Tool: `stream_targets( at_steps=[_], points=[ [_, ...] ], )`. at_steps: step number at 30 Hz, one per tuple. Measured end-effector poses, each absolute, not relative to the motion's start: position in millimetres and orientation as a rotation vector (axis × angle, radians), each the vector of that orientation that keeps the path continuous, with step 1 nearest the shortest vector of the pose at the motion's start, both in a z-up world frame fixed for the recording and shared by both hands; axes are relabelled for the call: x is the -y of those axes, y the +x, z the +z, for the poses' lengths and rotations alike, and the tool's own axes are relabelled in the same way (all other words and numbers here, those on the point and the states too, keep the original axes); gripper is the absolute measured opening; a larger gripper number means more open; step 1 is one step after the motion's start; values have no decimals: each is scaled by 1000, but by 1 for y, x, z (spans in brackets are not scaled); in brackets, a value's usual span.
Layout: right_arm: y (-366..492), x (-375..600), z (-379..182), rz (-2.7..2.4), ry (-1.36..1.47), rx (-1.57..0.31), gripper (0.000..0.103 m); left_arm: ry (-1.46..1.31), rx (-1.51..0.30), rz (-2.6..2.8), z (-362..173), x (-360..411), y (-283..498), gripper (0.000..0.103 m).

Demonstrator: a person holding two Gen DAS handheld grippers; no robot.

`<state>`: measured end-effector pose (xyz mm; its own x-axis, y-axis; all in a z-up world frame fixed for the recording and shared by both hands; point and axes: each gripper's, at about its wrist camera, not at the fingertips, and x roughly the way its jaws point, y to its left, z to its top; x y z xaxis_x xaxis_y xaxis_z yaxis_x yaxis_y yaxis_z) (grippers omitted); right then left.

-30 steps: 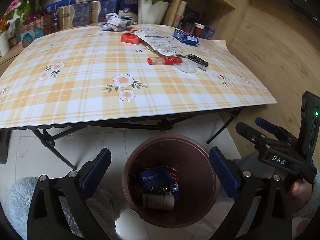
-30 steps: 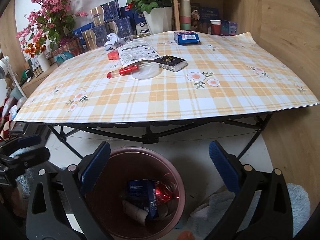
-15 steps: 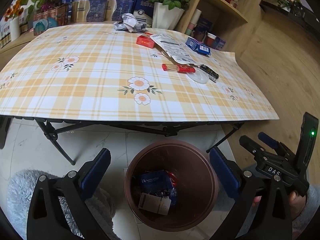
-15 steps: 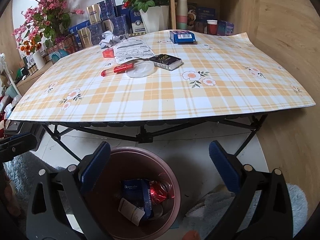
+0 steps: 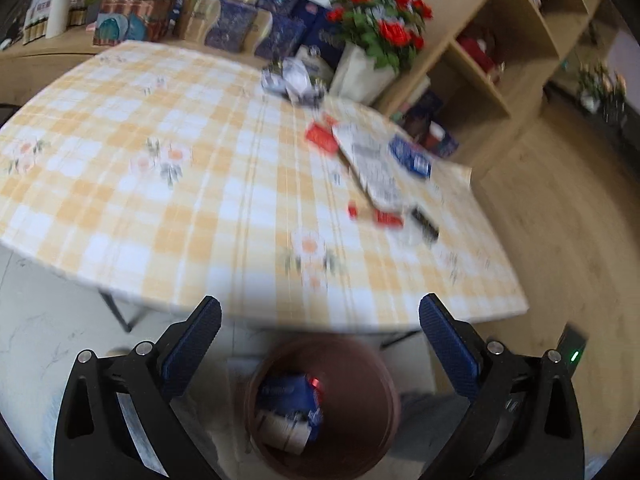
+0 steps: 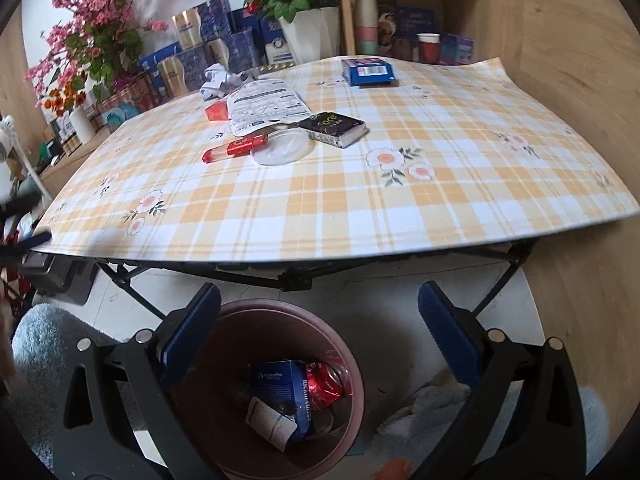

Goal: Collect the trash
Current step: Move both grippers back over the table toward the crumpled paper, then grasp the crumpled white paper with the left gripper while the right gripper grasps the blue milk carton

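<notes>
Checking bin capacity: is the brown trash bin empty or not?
Not empty. The brown trash bin holds a blue carton, a crushed red can and a paper scrap.

On the table (image 6: 460, 184): 1 red tube (image 6: 235, 147), 1 clear lid (image 6: 281, 152), 1 black box (image 6: 334, 128), 1 blue box (image 6: 368, 73), 1 red box (image 6: 216, 111), 1 leaflet (image 6: 266, 106), 1 crumpled wrapper (image 6: 218, 80). 1 bin (image 6: 224, 400) stands below, with 2 grippers (image 6: 320, 344) (image 5: 320, 344) above it.

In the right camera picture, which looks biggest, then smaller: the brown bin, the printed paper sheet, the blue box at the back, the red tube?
1. Round brown plastic bin, though it's nearest the camera.
2. White printed paper sheet.
3. Flat blue box and red plastic tube: look about alike, unsure.
</notes>
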<state>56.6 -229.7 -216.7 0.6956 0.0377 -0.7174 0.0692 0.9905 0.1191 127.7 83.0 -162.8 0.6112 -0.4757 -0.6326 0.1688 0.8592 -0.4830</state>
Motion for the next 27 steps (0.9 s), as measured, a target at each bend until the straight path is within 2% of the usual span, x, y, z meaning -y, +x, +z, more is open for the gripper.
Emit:
stream_targets(
  at_steps=[9,16,23,27],
  points=[
    [119,282,-170,-30,167,-762,97,-428,-774,-304,-121,-104,227,97],
    [191,325,-158,-76,212,-739,97,-334,-769,-289,-114,-71,344,97],
    [267,339,-152,-78,156,-753,97,-317,-791,-181,-131,-37,491,97],
    [313,347,-149,-62,103,-752,97,-340,-832,-141,-152,-27,546,97]
  ],
)
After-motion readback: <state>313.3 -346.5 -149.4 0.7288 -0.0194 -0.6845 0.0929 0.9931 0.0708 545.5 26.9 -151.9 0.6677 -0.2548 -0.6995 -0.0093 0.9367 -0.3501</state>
